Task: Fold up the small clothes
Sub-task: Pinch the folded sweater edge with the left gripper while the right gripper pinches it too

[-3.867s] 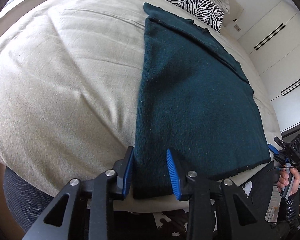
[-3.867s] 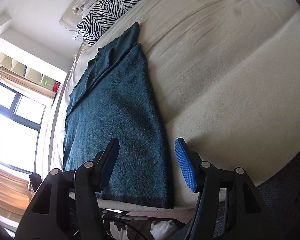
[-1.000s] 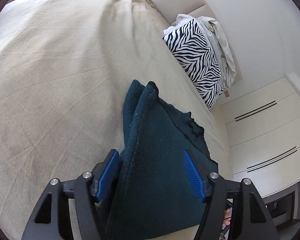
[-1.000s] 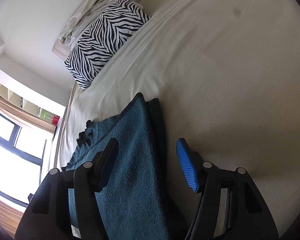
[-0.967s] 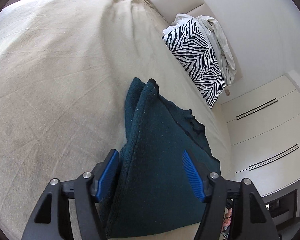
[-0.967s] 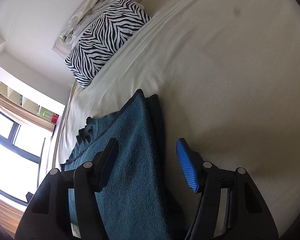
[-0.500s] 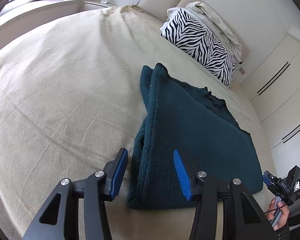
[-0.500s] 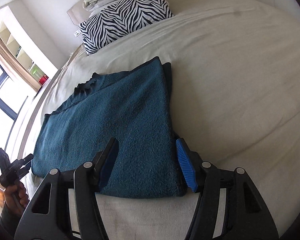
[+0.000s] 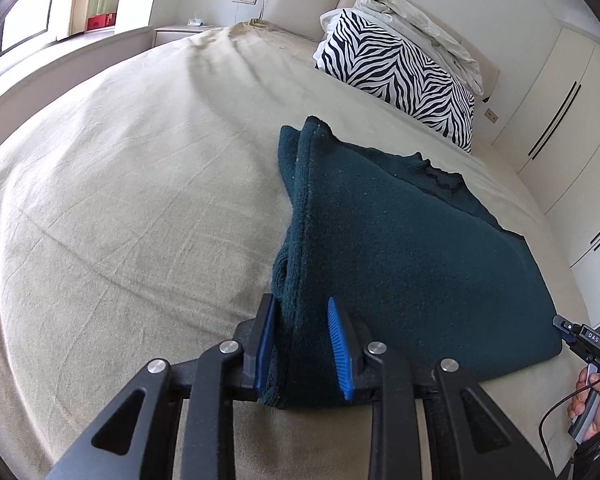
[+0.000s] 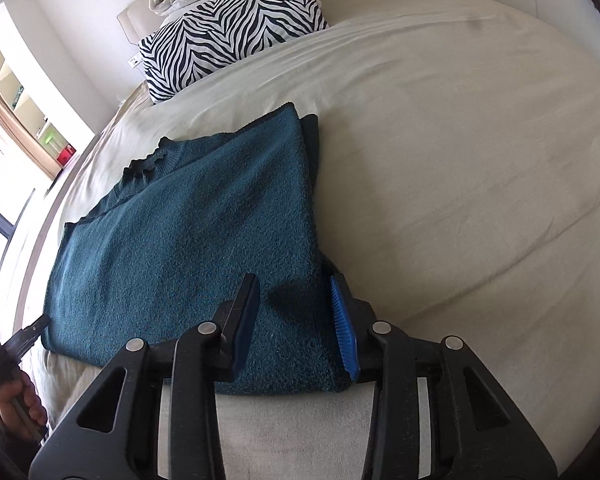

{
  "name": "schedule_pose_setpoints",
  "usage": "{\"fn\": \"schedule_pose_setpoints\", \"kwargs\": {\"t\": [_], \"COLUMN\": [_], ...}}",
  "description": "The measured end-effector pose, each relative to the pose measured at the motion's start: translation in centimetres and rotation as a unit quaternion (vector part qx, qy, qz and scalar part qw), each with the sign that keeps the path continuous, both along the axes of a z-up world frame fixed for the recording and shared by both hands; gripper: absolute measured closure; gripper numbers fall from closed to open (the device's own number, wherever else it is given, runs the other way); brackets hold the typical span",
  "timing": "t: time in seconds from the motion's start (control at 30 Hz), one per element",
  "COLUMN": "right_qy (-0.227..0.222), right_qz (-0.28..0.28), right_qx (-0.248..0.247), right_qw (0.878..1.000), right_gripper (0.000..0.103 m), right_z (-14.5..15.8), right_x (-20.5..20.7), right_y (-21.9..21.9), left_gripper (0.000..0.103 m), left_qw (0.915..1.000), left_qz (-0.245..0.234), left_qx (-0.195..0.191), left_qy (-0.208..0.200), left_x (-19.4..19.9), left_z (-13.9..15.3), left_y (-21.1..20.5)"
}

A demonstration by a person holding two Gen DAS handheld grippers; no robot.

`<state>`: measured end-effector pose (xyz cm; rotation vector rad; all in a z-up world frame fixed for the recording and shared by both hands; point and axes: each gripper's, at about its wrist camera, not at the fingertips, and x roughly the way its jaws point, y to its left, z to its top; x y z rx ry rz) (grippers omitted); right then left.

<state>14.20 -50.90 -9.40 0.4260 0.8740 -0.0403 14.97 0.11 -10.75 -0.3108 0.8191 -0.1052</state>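
Your left gripper [image 9: 300, 344] has just been closing and its blue pads now pinch the near left corner of the dark teal sweater [image 9: 400, 256], which lies folded on the beige bed sheet [image 9: 120, 200] at the near edge of the bed. Your right gripper [image 10: 296, 328] has also been closing; its jaws straddle the near right corner, but whether the pads already bite the knit is hard to say. The sweater's long axis runs across, from one gripper to the other, so each hand sits on its own end and neither is nearer overall. The thick doubled fold lies toward you, the neckline and loose edges away, toward the zebra pillow [image 10: 236, 28]; a next fold probably turns on that. Hidden: the underside layers and where the sleeves are tucked. The lower finger contact on both sides is masked by the gripper frames. Only the tip of the opposite gripper and a hand [image 9: 592, 404] show at each picture's edge.
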Motion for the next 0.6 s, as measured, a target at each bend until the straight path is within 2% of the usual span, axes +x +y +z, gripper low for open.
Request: {"fn": "schedule_pose_setpoints", "kwargs": {"t": [0.07, 0.17, 0.23, 0.27, 0.3, 0.4, 0.6], "right_qy": [-0.005, 0.004, 0.001, -0.001, -0.005, -0.012, -0.02], "right_qz": [-0.017, 0.002, 0.017, 0.02, 0.021, 0.019, 0.026], "right_qx": [0.006, 0.008, -0.025, -0.045, -0.054, -0.069, -0.117], "right_qw": [1.0, 1.0, 1.0, 0.999, 0.998, 0.997, 0.993], "right_gripper": [0.068, 0.068, 0.074, 0.087, 0.089, 0.093, 0.094], "right_z": [0.0, -0.4, -0.1, 0.1, 0.3, 0.9, 2.1], "right_x": [-0.3, -0.1, -0.2, -0.3, -0.5, -0.7, -1.7], "right_y": [-0.7, -0.5, 0.5, 0.9, 1.2, 1.5, 2.8], "left_gripper": [0.074, 0.074, 0.075, 0.077, 0.083, 0.09, 0.092], "left_qw": [1.0, 1.0, 1.0, 1.0, 1.0, 0.9998, 0.9995], "left_qz": [0.003, 0.002, 0.002, 0.001, 0.0, -0.002, -0.007], "left_qx": [-0.001, -0.002, 0.001, 0.002, 0.004, 0.018, 0.03], "left_qy": [0.001, 0.0, -0.002, -0.004, -0.006, -0.011, -0.008], "left_x": [0.0, 0.0, -0.1, -0.2, -0.3, -0.5, -0.4], "left_z": [0.0, -0.2, -0.3, -0.2, -0.2, 0.0, -0.1], "left_y": [0.1, 0.2, 0.0, 0.0, -0.2, -0.7, -0.7]}}
